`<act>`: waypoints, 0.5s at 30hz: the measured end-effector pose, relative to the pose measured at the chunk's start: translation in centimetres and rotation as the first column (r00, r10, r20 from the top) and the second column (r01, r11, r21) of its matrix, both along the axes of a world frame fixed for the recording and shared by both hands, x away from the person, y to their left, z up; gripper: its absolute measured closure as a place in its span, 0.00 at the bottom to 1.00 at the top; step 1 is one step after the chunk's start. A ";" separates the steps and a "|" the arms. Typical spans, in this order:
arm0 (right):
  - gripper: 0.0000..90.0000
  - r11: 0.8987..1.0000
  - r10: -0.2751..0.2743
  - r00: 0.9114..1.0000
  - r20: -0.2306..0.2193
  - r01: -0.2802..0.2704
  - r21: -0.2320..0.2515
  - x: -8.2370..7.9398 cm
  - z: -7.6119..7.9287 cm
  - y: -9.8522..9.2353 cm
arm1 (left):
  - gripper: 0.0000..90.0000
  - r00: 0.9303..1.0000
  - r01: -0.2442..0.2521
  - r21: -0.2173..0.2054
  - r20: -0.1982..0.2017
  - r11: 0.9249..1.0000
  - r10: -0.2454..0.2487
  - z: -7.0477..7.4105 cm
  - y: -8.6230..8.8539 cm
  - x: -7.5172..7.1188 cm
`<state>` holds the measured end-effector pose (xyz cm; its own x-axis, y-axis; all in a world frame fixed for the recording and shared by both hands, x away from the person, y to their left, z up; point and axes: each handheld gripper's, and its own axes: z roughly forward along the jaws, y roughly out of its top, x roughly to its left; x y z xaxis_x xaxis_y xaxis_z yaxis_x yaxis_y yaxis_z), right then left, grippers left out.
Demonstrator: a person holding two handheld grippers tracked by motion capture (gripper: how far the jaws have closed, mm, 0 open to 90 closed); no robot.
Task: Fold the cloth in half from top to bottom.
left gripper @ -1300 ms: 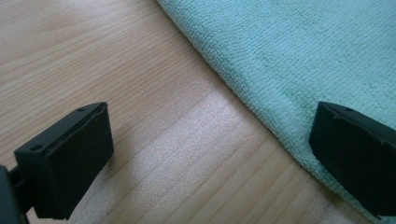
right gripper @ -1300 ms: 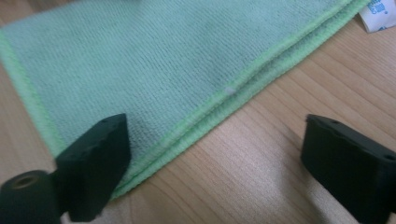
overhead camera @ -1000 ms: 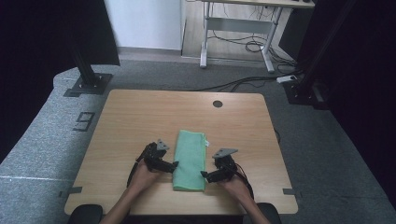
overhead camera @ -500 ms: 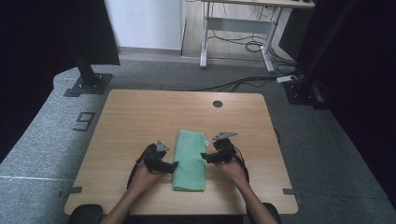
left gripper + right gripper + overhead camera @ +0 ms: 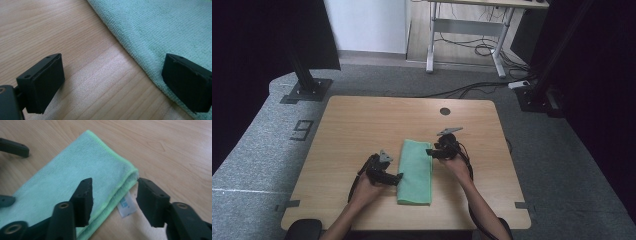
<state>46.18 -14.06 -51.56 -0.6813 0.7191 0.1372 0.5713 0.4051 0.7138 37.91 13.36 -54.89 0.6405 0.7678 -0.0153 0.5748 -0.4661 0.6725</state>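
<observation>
A folded green towel (image 5: pixel 415 170) lies lengthwise on the wooden table (image 5: pixel 362 125). My left gripper (image 5: pixel 398 178) rests at the towel's left edge, open. In the left gripper view (image 5: pixel 112 82), one pad sits over bare wood and the other over the towel (image 5: pixel 160 27) edge. My right gripper (image 5: pixel 430 152) stands at the towel's far right corner. In the right gripper view (image 5: pixel 113 195) its jaws have just been closing. They straddle the corner of the towel (image 5: pixel 75 175) and a white label (image 5: pixel 127 208), with gaps still showing on both sides.
Bare wood surrounds the towel on all sides. A round cable hole (image 5: pixel 444 111) sits near the table's far edge. The left gripper's fingers (image 5: pixel 12 147) appear at the far left of the right gripper view.
The right hand moved away from the person along the towel's right edge to its far corner, and its jaws narrowed. The left hand and the towel kept still.
</observation>
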 end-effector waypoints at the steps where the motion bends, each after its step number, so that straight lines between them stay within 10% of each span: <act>1: 0.58 1.000 -0.002 1.000 -0.001 0.002 -0.004 0.2 0.0 0.1 | 0.05 1.000 0.000 0.000 0.000 1.000 0.000 0.0 0.0 0.0; 15: 0.66 0.998 -0.021 1.000 -0.020 0.019 -0.067 3.2 -1.3 1.3 | 0.05 1.000 -0.001 -0.001 0.000 1.000 0.001 0.0 0.0 0.0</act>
